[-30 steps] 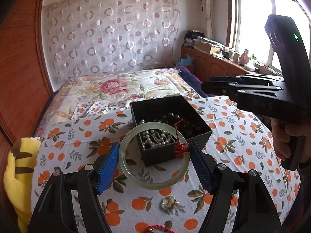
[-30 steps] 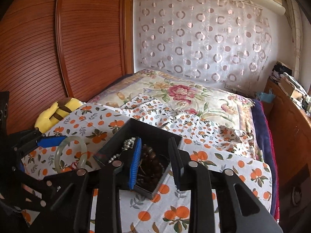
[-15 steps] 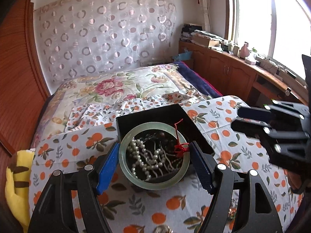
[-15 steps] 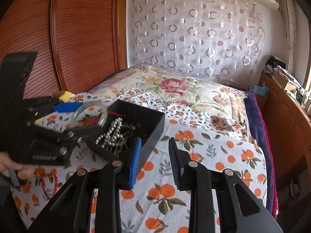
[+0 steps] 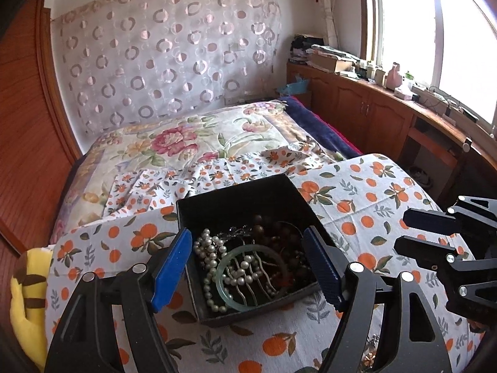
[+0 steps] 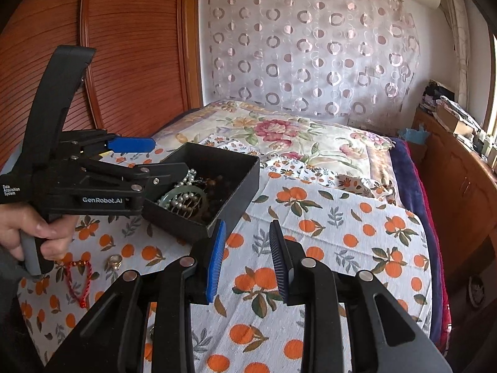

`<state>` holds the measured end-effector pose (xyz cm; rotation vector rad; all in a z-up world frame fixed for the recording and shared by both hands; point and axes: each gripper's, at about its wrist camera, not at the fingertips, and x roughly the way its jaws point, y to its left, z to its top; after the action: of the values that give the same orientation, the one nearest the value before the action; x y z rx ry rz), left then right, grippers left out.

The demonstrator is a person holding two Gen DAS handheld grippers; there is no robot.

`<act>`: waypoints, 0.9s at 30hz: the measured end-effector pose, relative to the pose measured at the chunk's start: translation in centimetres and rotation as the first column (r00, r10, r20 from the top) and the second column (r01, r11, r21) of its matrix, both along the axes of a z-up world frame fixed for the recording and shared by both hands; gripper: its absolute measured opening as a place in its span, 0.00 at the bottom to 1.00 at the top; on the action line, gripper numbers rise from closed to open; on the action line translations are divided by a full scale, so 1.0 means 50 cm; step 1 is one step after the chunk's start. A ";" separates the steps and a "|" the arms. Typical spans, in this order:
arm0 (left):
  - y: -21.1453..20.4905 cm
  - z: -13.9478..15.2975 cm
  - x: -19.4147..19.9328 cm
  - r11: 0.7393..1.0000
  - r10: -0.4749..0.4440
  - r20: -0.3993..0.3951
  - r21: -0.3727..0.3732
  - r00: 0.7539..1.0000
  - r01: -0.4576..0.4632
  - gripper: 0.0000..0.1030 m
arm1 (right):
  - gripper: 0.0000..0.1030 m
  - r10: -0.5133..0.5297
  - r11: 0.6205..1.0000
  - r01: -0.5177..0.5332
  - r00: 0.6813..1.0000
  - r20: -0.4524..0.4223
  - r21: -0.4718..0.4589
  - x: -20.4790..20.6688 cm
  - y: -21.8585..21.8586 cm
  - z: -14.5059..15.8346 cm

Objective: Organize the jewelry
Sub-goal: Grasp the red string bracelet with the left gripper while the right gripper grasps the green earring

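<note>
A black jewelry box (image 5: 236,191) sits on the orange-print cloth, holding a pearl necklace (image 5: 211,248), dark beads (image 5: 279,236) and a pale green bangle (image 5: 223,283) that lies loose on top. My left gripper (image 5: 247,234) hovers over the box with its jaws opening and nothing between the pads. From the right wrist view the box (image 6: 236,183) and bangle (image 6: 169,194) lie under the left gripper (image 6: 152,157). My right gripper (image 6: 247,225) stands open and empty over the cloth, just past the box's near corner.
A gold ring (image 6: 113,261) and a red cord bracelet (image 6: 79,283) lie on the cloth near the person's hand (image 6: 28,230). A yellow plush toy (image 5: 25,295) sits at the bed's left edge. Wooden cabinets (image 5: 372,115) line the right wall.
The green bangle was clamped between the left gripper's pads above the box; now it lies inside the box, let go. The right gripper has sunk toward the cloth beside the box.
</note>
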<state>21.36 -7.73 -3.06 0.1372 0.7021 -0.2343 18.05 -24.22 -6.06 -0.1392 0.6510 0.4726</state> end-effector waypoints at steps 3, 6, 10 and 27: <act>0.008 0.003 -0.023 1.000 -0.007 0.006 -0.006 1.000 0.007 0.69 | 0.31 0.006 1.000 -0.006 1.000 -0.004 0.007 -0.005 0.000 -0.001; 0.017 0.007 -0.056 1.000 -0.017 0.017 -0.006 1.000 0.017 0.69 | 0.31 0.020 1.000 -0.020 1.000 -0.007 0.004 -0.031 0.007 -0.008; 0.033 0.011 -0.108 0.999 -0.043 0.028 -0.005 0.999 0.043 0.73 | 0.31 0.047 0.999 -0.047 0.999 -0.024 0.001 -0.066 0.015 -0.024; 0.168 -0.074 -0.251 0.999 0.011 -0.063 -0.030 0.998 -0.013 0.78 | 0.31 0.188 0.979 -0.198 0.968 -0.167 -0.046 -0.171 0.071 -0.120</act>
<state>8.81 0.67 -6.77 0.0968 0.7608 -0.2388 9.48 -20.65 -12.09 -0.2262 0.8165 0.6571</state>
